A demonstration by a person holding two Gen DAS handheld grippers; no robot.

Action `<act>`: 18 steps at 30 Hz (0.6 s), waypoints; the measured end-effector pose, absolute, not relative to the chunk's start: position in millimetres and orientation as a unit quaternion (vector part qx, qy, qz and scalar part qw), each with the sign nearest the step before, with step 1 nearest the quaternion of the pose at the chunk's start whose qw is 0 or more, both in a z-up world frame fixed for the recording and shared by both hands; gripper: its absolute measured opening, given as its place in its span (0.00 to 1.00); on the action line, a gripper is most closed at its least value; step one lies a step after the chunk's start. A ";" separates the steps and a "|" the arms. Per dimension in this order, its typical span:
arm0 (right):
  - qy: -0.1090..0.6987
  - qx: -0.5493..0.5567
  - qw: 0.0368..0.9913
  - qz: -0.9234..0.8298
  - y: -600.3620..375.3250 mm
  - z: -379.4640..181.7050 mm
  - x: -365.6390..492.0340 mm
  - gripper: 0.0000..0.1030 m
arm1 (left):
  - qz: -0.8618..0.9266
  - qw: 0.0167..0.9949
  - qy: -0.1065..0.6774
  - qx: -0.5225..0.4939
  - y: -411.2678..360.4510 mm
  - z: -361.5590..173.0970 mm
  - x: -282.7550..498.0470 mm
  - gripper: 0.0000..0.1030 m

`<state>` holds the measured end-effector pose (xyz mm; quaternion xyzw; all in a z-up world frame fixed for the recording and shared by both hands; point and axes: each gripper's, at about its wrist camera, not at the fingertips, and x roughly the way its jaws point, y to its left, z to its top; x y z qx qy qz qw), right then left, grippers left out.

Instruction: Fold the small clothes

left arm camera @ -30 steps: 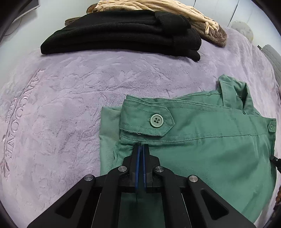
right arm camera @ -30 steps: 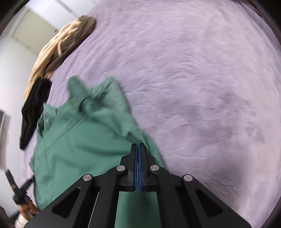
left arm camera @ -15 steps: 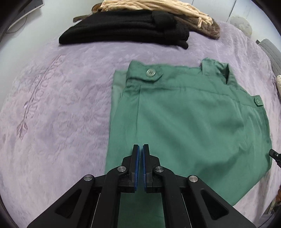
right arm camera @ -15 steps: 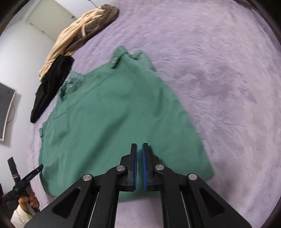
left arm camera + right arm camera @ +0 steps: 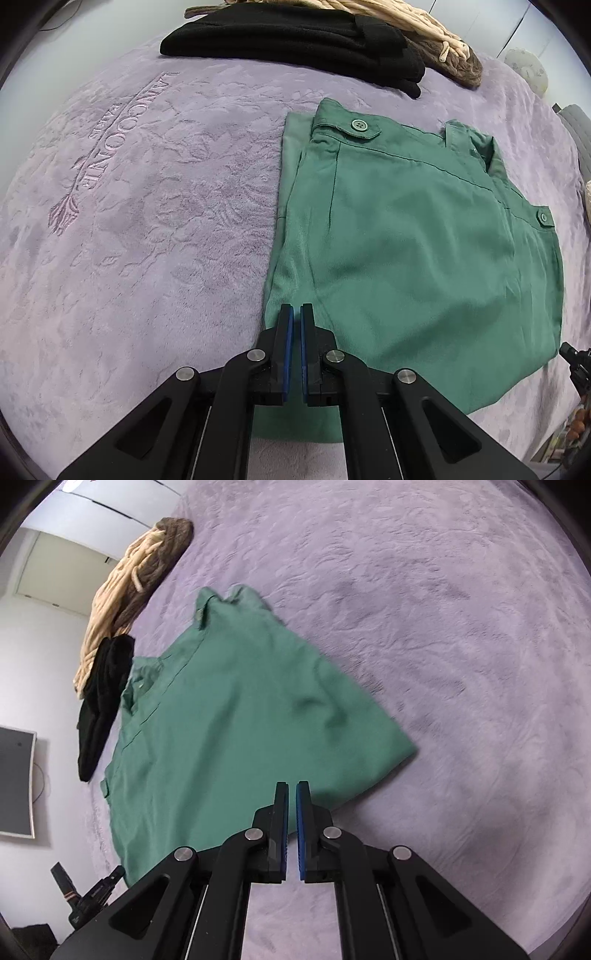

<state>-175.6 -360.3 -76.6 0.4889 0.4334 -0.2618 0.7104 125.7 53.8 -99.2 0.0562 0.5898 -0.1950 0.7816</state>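
Left wrist view: the left claw (image 5: pixel 296 314) hangs above the near left corner of the green garment (image 5: pixel 413 251), its blue pads nearly together with only a thin slit between them and no cloth in it. The garment lies flat on the purple bedspread (image 5: pixel 147 229), folded into a compact panel, buttoned waistband at the far edge. Right wrist view: the right claw (image 5: pixel 291 792) is likewise closed on nothing, poised over the garment's near hem (image 5: pixel 236 716). A folded black item (image 5: pixel 295 40) and a beige knit (image 5: pixel 436 33) lie at the far edge of the bed. Judged from the layout, this piece is at least partly folded; whether a further fold follows cannot be told, and the knit looks unfolded.
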 end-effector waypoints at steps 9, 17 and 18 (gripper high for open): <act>0.493 0.470 0.717 -0.149 -263.5 -84.6 -110.6 0.05 | -0.189 0.770 0.605 0.070 70.4 -95.7 109.6 0.04; 0.536 0.472 0.694 -0.093 -203.1 -105.2 -84.2 0.05 | -0.152 0.770 0.616 0.071 101.5 -104.2 105.3 0.04; 0.540 0.470 0.693 -0.088 -198.6 -106.1 -81.6 0.05 | -0.145 0.770 0.617 0.074 105.4 -105.3 105.1 0.04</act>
